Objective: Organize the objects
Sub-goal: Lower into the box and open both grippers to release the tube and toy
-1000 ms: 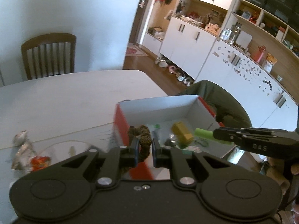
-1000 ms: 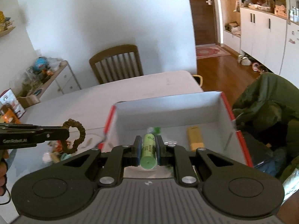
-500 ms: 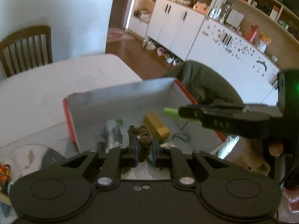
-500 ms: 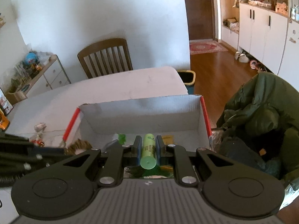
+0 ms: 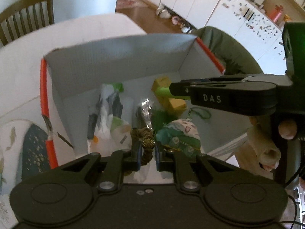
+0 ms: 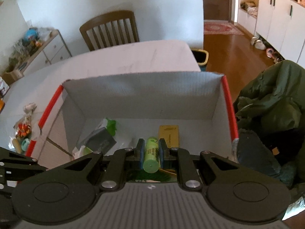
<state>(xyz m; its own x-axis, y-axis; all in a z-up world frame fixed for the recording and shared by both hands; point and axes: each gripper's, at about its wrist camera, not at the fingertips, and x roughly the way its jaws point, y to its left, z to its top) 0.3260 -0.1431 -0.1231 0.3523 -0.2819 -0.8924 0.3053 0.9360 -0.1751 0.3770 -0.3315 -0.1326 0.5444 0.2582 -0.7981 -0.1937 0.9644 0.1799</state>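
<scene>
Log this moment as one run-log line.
left gripper: shut on braided olive cord bracelet | right gripper: shut on light green plastic tube | both over open white cardboard box

R gripper (image 6: 150, 153) clamped on green tube (image 6: 151, 155), tube lengthwise btwn the blue pads, held over the open white box w/ red edges (image 6: 227, 103). In box: yellow pack (image 6: 169, 134) just right of tube, grey pouch (image 6: 99, 143) at left, green-white wrapper (image 6: 109, 125) behind it. Box sits on white table (image 6: 114, 61); wooden chair (image 6: 109, 29) at far side. Small toys (image 6: 22, 131) on table left of box. Green jacket (image 6: 270, 103) at right. L gripper (image 6: 15, 167) at lower-left edge, state unclear.
</scene>
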